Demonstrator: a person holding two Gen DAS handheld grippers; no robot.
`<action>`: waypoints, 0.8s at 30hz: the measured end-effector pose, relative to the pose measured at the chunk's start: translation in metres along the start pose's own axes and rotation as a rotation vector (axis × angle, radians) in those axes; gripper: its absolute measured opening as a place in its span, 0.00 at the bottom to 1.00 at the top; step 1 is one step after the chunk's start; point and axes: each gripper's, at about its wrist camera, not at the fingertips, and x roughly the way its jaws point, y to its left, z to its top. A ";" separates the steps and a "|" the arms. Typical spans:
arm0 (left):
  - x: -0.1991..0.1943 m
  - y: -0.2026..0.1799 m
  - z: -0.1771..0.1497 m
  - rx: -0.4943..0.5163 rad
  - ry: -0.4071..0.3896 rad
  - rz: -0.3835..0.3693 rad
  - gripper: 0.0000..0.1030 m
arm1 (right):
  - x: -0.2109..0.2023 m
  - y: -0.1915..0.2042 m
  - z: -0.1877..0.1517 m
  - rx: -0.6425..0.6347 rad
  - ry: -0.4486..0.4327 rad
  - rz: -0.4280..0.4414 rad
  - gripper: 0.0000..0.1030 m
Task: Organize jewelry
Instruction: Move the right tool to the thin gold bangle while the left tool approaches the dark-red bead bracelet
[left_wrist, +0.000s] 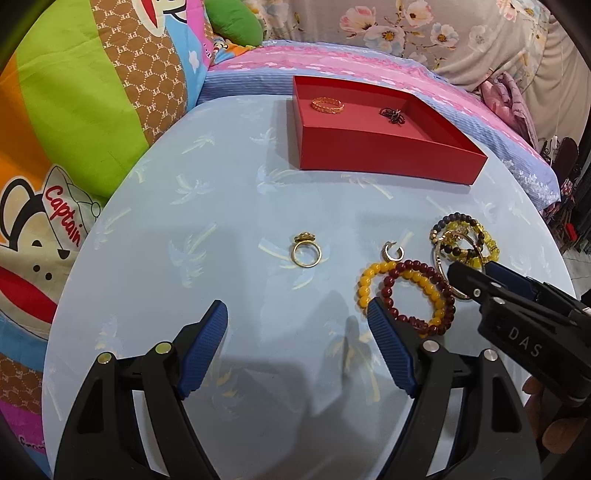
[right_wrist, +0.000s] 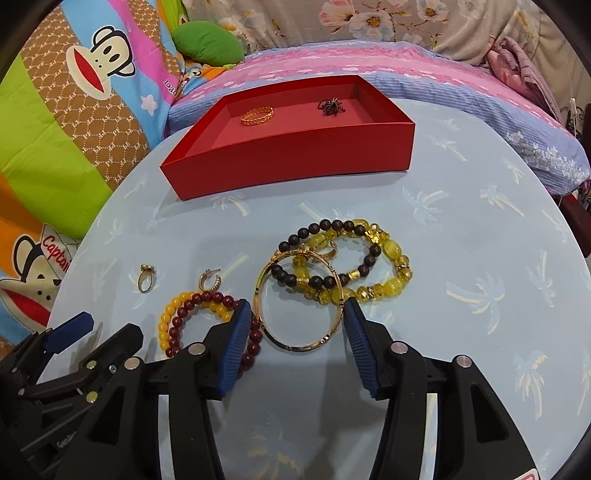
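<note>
Right gripper (right_wrist: 295, 317), half open and empty, straddles the gold bangle (right_wrist: 298, 302); left gripper (left_wrist: 297, 317) gapes wide, empty, near the ring (left_wrist: 306, 251).

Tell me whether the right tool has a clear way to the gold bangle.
Probably yes: the right tool stands open astride the gold bangle, nothing above it. The maroon bead bracelet crowds its left finger, though.

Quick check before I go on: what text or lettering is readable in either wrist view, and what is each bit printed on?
"Captain": red script on the cartoon monkey's hat on the quilt.
"PF": repeated monogram on the quilt's brown band.
"DAS": on the right gripper body, in the left wrist view.
"Gen...": on the left gripper body, cut off.
Small lettering on the quilt's pink stripe: too small to read.
Red box: no text.
</note>
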 end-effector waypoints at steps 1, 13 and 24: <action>0.001 -0.001 0.001 0.002 0.000 0.001 0.72 | 0.001 0.002 0.001 -0.005 -0.001 -0.009 0.51; 0.006 -0.001 0.002 -0.004 0.009 -0.005 0.72 | 0.003 -0.002 -0.004 -0.022 0.003 -0.041 0.29; 0.002 -0.011 0.001 0.018 0.003 -0.022 0.72 | -0.011 -0.024 -0.012 0.031 0.012 -0.044 0.13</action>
